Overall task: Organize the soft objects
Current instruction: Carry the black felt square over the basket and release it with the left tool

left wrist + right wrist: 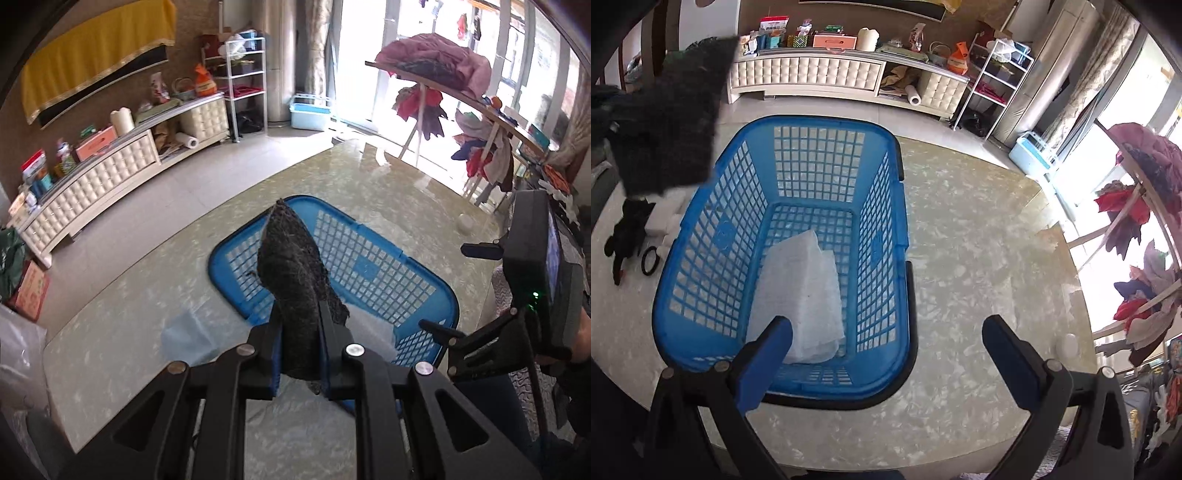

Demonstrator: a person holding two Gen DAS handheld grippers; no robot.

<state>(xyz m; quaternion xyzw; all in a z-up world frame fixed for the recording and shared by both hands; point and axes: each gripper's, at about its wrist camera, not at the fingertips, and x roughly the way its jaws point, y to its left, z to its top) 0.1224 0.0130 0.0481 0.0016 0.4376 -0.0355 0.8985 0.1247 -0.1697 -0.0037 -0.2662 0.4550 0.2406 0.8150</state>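
My left gripper (pixel 300 325) is shut on a dark grey fibrous pad (pixel 290 269) and holds it upright above the blue plastic basket (pixel 373 266). The same pad (pixel 670 122) hangs at the upper left in the right wrist view, over the basket's left rim. The basket (pixel 698 236) stands on the marbled table and holds a white folded cloth (pixel 801 295). My right gripper (pixel 886 350) is open and empty, above the basket's near right corner. It also shows at the right edge of the left wrist view, where its jaws are hidden.
A black object (pixel 628 236), a black ring (pixel 650 261) and white blocks (pixel 666 221) lie on the table left of the basket. A small white item (pixel 1067 345) sits near the table's right edge. A cream cabinet (pixel 812 77) and a clothes rack (pixel 461 110) stand beyond.
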